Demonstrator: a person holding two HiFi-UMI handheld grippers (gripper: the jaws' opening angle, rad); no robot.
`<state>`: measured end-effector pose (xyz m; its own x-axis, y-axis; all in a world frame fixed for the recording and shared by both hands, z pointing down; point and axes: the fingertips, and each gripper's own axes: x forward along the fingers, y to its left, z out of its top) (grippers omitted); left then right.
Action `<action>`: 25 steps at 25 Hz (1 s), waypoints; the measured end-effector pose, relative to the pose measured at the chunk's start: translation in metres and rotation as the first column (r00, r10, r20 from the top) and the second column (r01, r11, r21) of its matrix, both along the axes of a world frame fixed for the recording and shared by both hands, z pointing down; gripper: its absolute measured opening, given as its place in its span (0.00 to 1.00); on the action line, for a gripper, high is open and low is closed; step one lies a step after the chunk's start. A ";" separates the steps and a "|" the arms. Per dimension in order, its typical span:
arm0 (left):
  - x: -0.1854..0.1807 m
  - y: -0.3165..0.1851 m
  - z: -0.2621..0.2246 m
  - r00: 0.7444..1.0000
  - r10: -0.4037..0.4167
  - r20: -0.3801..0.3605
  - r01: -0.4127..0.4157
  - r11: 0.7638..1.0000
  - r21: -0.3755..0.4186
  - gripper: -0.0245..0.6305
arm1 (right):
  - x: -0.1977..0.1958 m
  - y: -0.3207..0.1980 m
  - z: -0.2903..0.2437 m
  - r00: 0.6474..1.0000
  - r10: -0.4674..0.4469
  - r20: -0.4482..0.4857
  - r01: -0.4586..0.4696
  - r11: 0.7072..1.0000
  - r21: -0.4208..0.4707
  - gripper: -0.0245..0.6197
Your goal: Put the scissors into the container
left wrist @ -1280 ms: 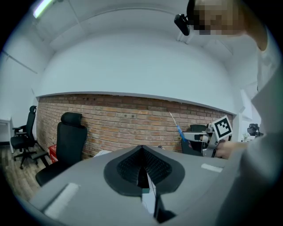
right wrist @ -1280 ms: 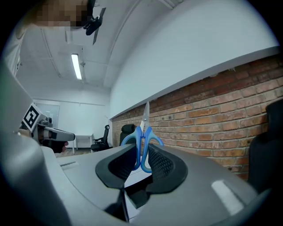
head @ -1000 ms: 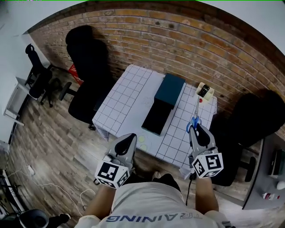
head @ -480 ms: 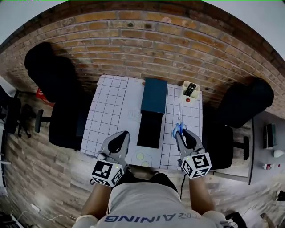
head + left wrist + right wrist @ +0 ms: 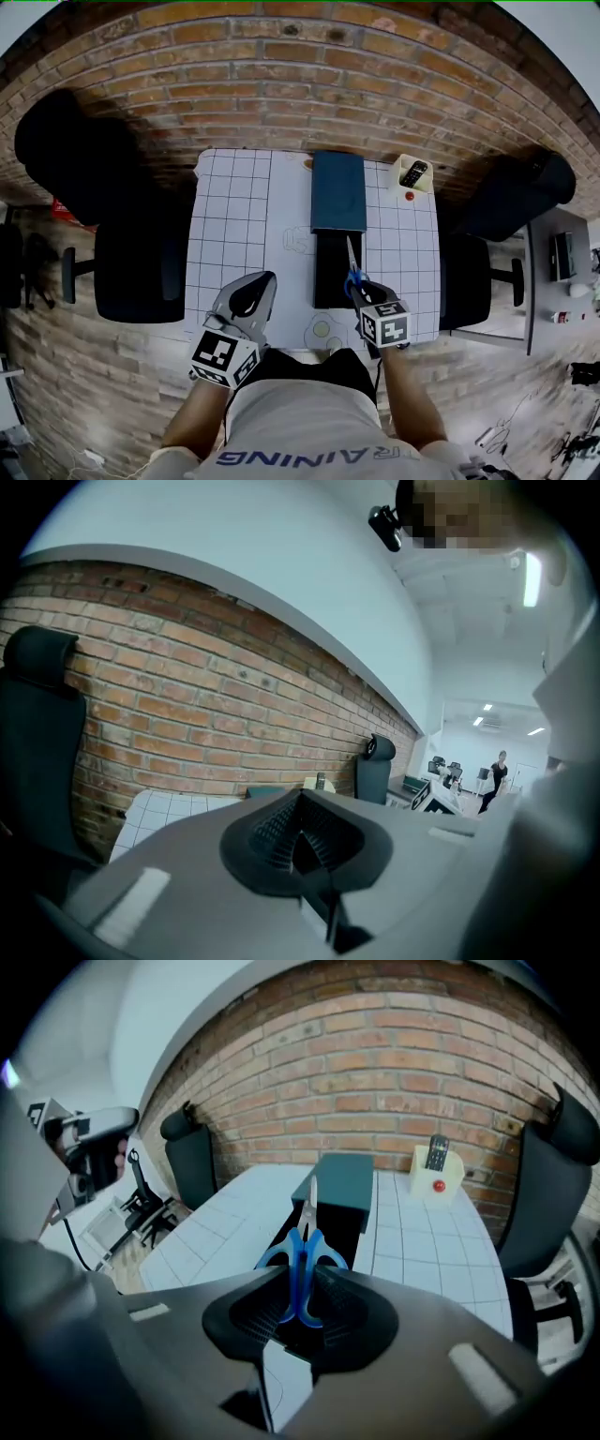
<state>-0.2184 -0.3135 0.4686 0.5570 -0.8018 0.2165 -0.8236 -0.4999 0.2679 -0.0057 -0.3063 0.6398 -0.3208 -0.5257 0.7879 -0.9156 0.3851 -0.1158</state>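
Only close-up: scissors (image 5: pixel 302 1262) between right fingers (image 5: pixel 339 1307)

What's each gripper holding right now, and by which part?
Right gripper holds the blue scissors by their handle loops, blades pointing forward. Left gripper holds nothing; its fingers are closed together, empty.

Container (image 5: pixel 337 192) on table (image 5: pixel 234 216); box (image 5: pixel 411 173) to right

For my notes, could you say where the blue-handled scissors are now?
In the head view, the blue-handled scissors sit clamped in the right gripper, blades over the black rectangular container.
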 end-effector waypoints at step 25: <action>-0.034 0.002 0.021 0.996 -0.087 -0.024 0.085 0.994 -0.073 0.04 | -0.026 -0.019 0.099 0.975 -0.098 -0.201 0.022 0.936 -0.351 0.20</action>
